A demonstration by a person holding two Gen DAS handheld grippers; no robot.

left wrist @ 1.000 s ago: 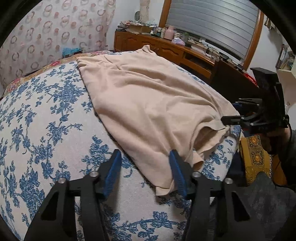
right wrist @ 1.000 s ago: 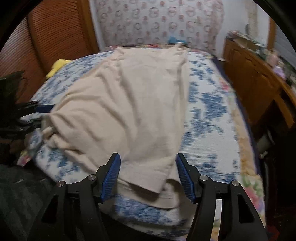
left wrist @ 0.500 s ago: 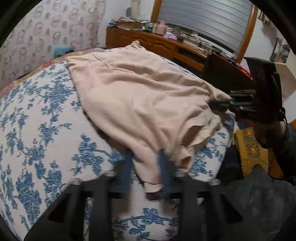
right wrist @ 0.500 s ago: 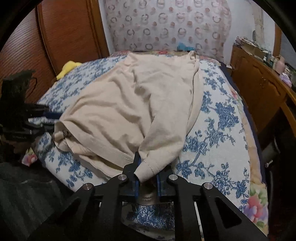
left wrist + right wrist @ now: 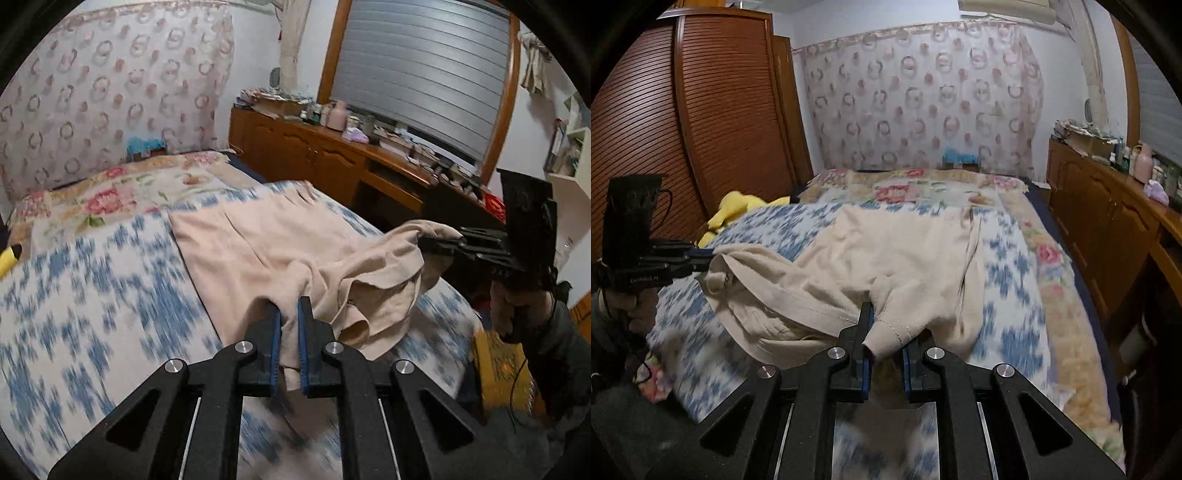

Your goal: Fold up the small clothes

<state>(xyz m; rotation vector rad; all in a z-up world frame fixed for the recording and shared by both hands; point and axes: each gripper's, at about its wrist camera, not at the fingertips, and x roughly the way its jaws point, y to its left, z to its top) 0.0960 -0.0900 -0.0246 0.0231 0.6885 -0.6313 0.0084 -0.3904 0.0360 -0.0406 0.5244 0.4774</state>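
Beige cotton, a soft shirt (image 5: 280, 254), lies spread across the bed (image 5: 92, 295) ahead of both tongs, and we hold it at two points along its near edge. Our left tongs (image 5: 289, 321) have just been closing and now pinch a fold of the hem between the blue pads; cloth hangs out below the jaws. Our right tongs (image 5: 884, 332) are clamped on a cuff-like end of the shirt (image 5: 886, 258), which bulges out over the pads. In the left view the right tongs (image 5: 443, 245) appear off to the right, with the shirt's edge drawn up to their tips. In the right view the left tongs (image 5: 701, 258) sit off to the left, with the fabric bunched at their tips.

The near part of the shirt is raised off the bed and sags between the two grips. The far part lies flat on the blue-flowered cover, beyond the tongs toward the curtain (image 5: 923, 103).

We judge the task barely begun. The grips are made and the edge is lifted, but no fold is laid yet. Left to do, as we read it: carry the held edge forward over the flat part, lay it down even, release, then fold again to a compact shape. The sagging middle may wrinkle.
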